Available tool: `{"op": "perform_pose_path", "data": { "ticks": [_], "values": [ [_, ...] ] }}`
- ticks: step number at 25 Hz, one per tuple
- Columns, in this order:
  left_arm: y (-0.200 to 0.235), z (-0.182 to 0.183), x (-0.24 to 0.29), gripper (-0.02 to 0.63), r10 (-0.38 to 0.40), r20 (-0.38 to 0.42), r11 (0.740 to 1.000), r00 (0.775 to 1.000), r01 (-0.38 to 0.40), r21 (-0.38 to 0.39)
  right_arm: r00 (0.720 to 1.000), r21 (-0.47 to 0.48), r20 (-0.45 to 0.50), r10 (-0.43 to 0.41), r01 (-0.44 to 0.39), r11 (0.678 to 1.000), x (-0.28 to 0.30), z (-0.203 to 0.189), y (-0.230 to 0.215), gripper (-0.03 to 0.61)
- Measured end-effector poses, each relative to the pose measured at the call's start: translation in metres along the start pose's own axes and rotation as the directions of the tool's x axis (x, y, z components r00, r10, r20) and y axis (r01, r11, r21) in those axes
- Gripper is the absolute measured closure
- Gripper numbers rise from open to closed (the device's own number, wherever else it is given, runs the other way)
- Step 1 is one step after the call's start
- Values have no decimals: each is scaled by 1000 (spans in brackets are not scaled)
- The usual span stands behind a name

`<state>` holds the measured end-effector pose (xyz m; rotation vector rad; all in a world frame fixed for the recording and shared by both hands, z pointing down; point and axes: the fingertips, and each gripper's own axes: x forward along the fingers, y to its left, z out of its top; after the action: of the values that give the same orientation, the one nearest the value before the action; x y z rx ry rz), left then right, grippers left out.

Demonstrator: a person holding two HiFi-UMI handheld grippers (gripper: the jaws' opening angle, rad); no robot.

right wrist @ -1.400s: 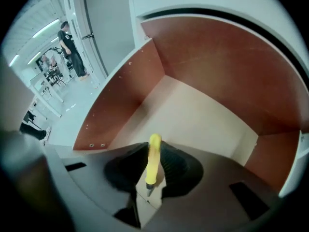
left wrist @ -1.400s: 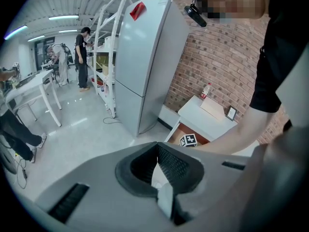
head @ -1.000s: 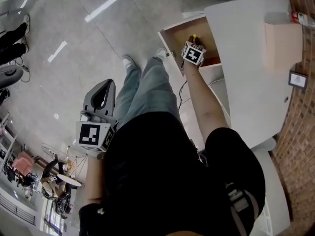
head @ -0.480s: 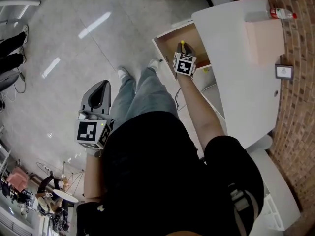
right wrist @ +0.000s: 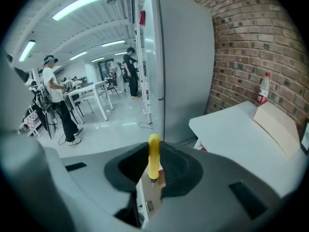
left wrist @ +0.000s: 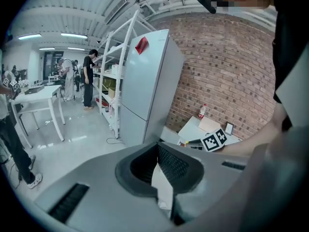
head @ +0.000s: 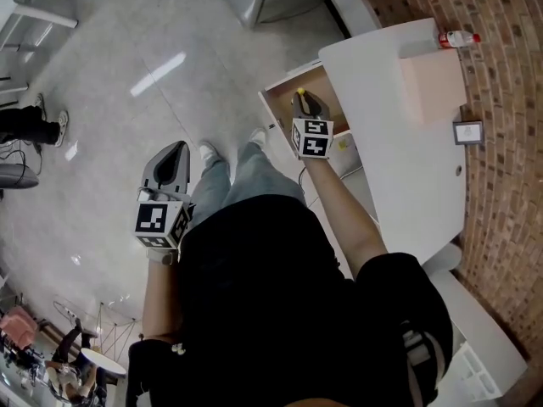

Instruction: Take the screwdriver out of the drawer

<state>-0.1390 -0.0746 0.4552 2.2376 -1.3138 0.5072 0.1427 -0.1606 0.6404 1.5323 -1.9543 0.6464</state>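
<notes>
The screwdriver (right wrist: pixel 154 157) has a yellow handle and stands upright between the jaws of my right gripper (right wrist: pixel 153 174), which is shut on it. In the head view the right gripper (head: pixel 307 102) hovers above the open wooden drawer (head: pixel 280 102), and the screwdriver's yellow end (head: pixel 299 91) pokes out past its fingertips. My left gripper (head: pixel 176 153) hangs at the person's left side over the floor, far from the drawer, jaws together and holding nothing. In the left gripper view the left gripper (left wrist: pixel 157 150) has nothing between its pads.
The drawer belongs to a white cabinet (head: pixel 399 168) against a brick wall (head: pixel 501 142). On its top lie a pale box (head: pixel 433 83), a small bottle (head: pixel 458 37) and a small frame (head: pixel 468 132). A tall fridge (right wrist: pixel 178 66) stands beyond. The person's legs (head: pixel 246 176) are beside the drawer.
My right gripper has risen out of the drawer with the screwdriver in its jaws. The left gripper has lifted a little. The head view has swung toward the brick wall.
</notes>
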Motion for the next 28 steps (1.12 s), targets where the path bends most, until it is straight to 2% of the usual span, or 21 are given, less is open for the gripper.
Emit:
{"op": "perform_pose_path", "data": {
  "ticks": [6, 11, 18, 24, 28],
  "values": [
    [14, 28, 2, 610, 5, 68, 1000, 998, -5, -2, 990, -57, 118, 76, -70, 996, -36, 67, 26, 500],
    [20, 57, -6, 610, 4, 132, 1000, 991, -6, 21, 962, -115, 234, 140, -115, 987, -80, 126, 54, 500],
    [22, 102, -27, 610, -9, 230, 998, 973, -7, 68, 897, -224, 364, 252, -179, 958, -152, 198, 89, 500],
    [18, 145, -51, 611, -53, 333, 995, 941, 23, 93, 838, -272, 440, 322, -218, 937, -202, 245, 111, 499],
    [17, 167, -70, 611, -53, 383, 996, 922, 22, 83, 801, -306, 476, 362, -235, 923, -228, 269, 125, 499]
  ]
}}
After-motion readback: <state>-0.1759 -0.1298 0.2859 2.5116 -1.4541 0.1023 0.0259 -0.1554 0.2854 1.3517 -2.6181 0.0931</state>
